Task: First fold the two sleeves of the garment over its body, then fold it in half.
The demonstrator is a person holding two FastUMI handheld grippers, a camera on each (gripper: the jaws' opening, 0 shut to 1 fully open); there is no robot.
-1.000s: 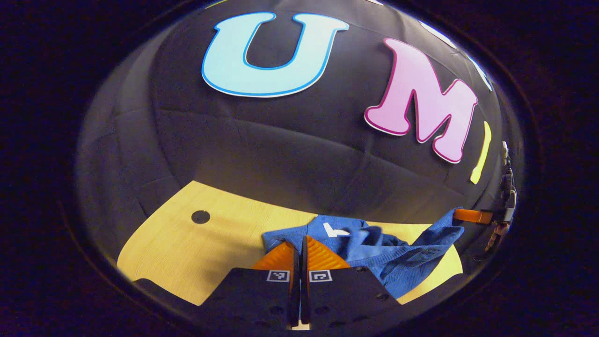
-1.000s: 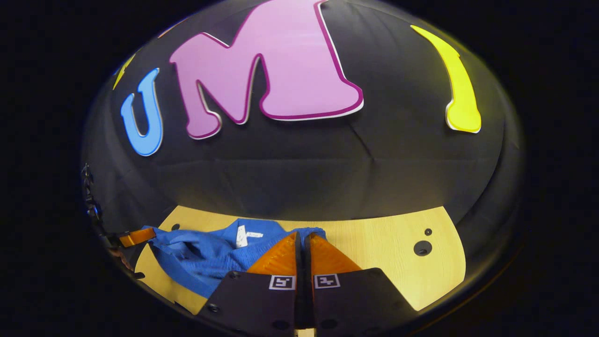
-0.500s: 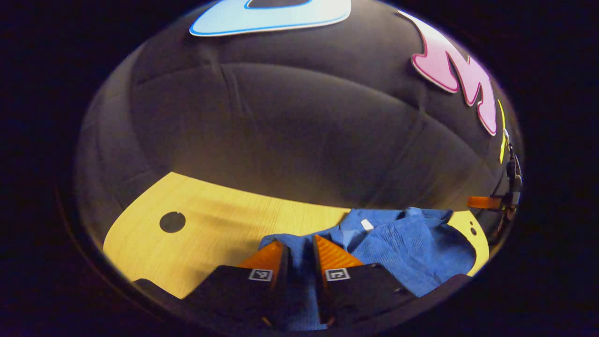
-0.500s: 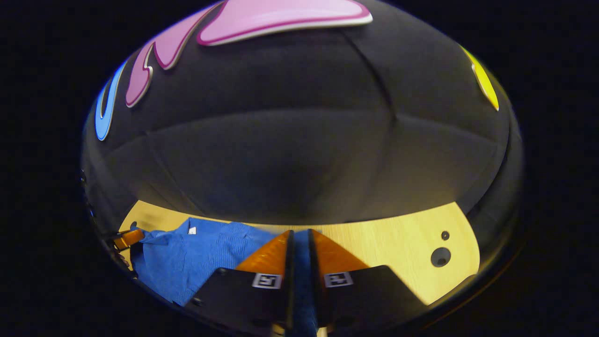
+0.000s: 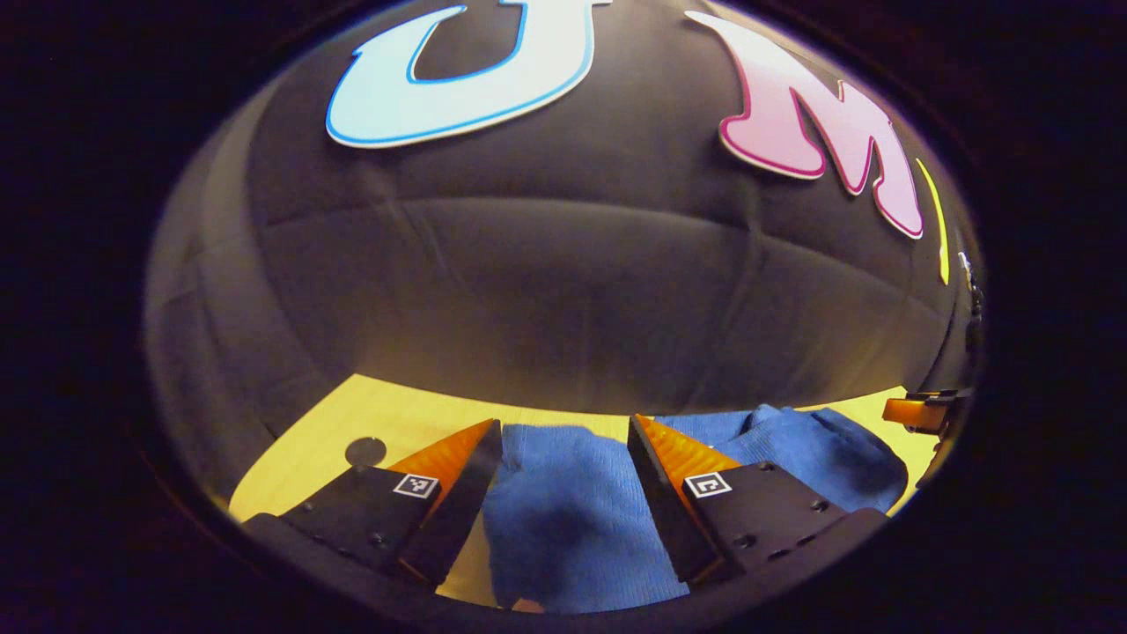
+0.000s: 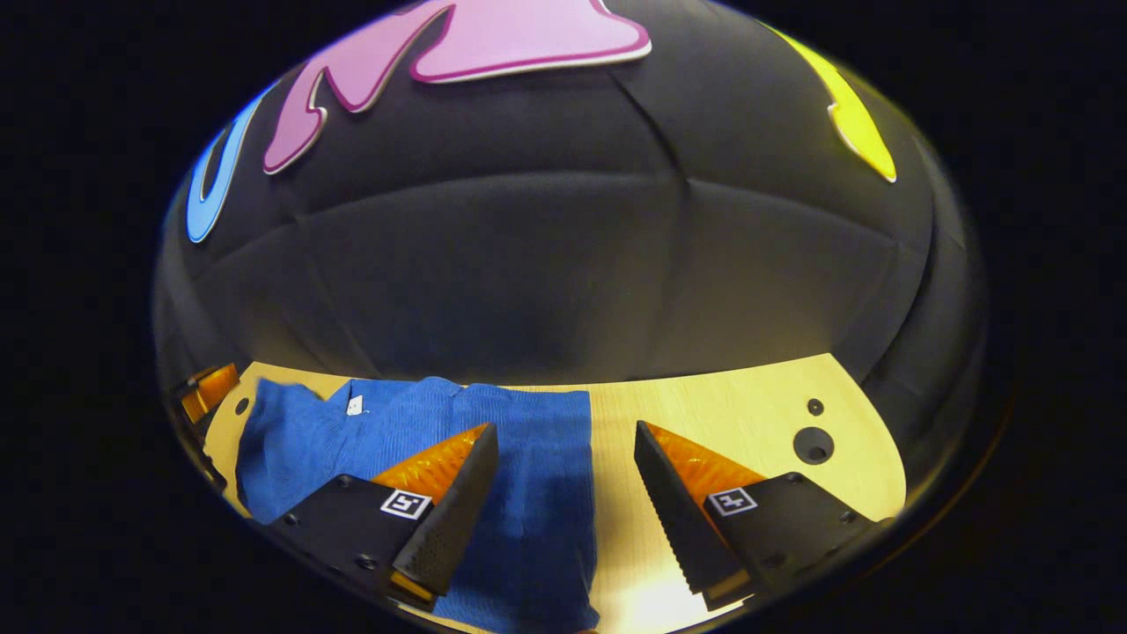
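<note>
Left gripper view has its own left gripper (image 5: 563,436) nearest, at six o'clock, fingers spread wide and holding nothing, the blue garment (image 5: 572,511) lying flat on the wooden table (image 5: 401,414) between them. Past it, toward three o'clock, the right gripper (image 5: 916,411) pokes in beside the garment's bunched far end, and a dark hole (image 5: 364,452) marks the table at eight o'clock. Right gripper view has its own right gripper (image 6: 563,436) equally wide apart and empty, the garment (image 6: 528,458) under its left finger, a white tag (image 6: 355,405) toward ten o'clock, two holes (image 6: 813,444) at three o'clock, and the left gripper (image 6: 207,392) far off at nine o'clock.
</note>
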